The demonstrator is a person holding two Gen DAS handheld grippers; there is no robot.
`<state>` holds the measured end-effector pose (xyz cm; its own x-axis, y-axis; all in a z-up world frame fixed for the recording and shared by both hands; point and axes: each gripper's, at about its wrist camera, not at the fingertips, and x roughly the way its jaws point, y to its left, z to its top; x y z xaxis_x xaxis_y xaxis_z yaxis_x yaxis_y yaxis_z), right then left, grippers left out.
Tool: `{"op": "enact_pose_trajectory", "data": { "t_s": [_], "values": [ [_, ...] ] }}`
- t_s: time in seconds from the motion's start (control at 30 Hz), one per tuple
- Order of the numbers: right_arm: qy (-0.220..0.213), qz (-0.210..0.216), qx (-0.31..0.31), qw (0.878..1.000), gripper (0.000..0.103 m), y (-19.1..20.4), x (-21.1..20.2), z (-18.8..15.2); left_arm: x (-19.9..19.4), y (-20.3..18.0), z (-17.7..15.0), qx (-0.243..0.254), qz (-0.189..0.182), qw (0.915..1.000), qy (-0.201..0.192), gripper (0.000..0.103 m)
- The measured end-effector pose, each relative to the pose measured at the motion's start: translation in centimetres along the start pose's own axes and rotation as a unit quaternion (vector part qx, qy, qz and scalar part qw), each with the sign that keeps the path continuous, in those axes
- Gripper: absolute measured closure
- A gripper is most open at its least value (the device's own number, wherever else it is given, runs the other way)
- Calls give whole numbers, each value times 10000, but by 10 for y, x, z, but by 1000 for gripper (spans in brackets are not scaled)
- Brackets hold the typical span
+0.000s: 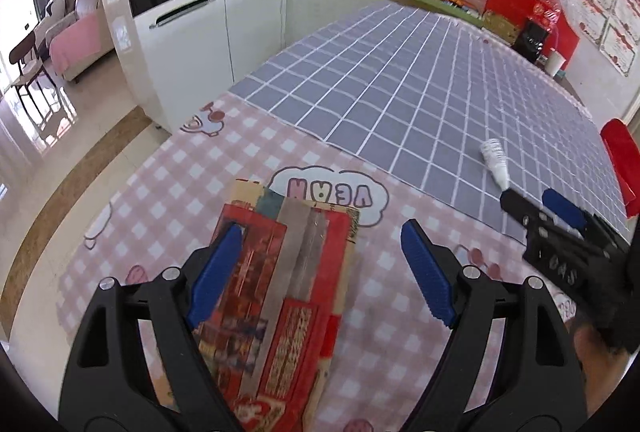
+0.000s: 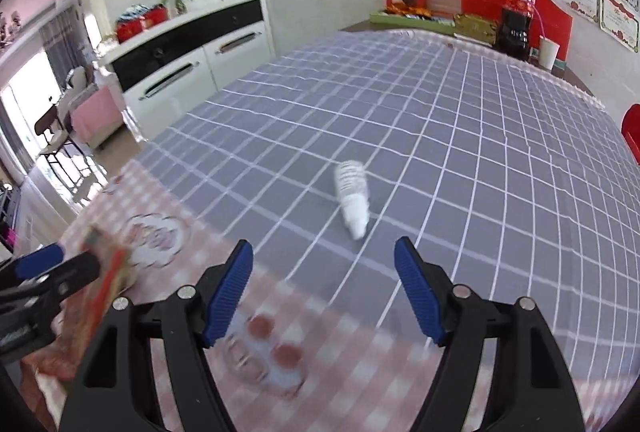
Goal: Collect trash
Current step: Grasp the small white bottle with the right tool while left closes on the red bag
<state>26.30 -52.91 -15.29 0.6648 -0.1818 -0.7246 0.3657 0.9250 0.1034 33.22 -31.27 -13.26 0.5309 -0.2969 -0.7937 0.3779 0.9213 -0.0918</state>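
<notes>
Currently both hand-held grippers gape wide: left hand-held gripper (image 1: 320,264) straddles the red flattened carton (image 1: 276,296), right hand-held gripper (image 2: 324,288) nears the small white bottle (image 2: 352,197), which may roll if nudged.

left wrist: you look steeply down between the fingers, close over the pink checked cloth (image 1: 168,191) | right wrist: you look forward and down, nearer the grey grid cloth (image 2: 460,151) | shared: white crumpled bottle (image 1: 495,161) (image 2: 353,195) beyond the fingertips, both cloths
</notes>
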Motion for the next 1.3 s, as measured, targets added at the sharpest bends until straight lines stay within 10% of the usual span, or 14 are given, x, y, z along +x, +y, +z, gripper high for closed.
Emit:
{"op": "enact_pose_trajectory", "data": {
  "t_s": [0.17,0.27,0.33,0.8,1.3],
  "values": [
    [130,-100,-22,9999,37,-8,34,12,16,4,7,-81,34,9999,100,22],
    [313,-38,-17,9995,55,-9,51,15,19,4,8,-89,60,9999,133,22],
    [280,-70,-102,9995,84,-6,52,18,18,4,9,-86,42,9999,123,22],
    [517,1444,-531,9867,84,66,-3,-17,-26,50,-37,-276,164,9993,165,22],
    [460,1889,-599,9791,84,113,-51,-77,-36,106,-92,-1419,77,9880,599,23]
  ]
}}
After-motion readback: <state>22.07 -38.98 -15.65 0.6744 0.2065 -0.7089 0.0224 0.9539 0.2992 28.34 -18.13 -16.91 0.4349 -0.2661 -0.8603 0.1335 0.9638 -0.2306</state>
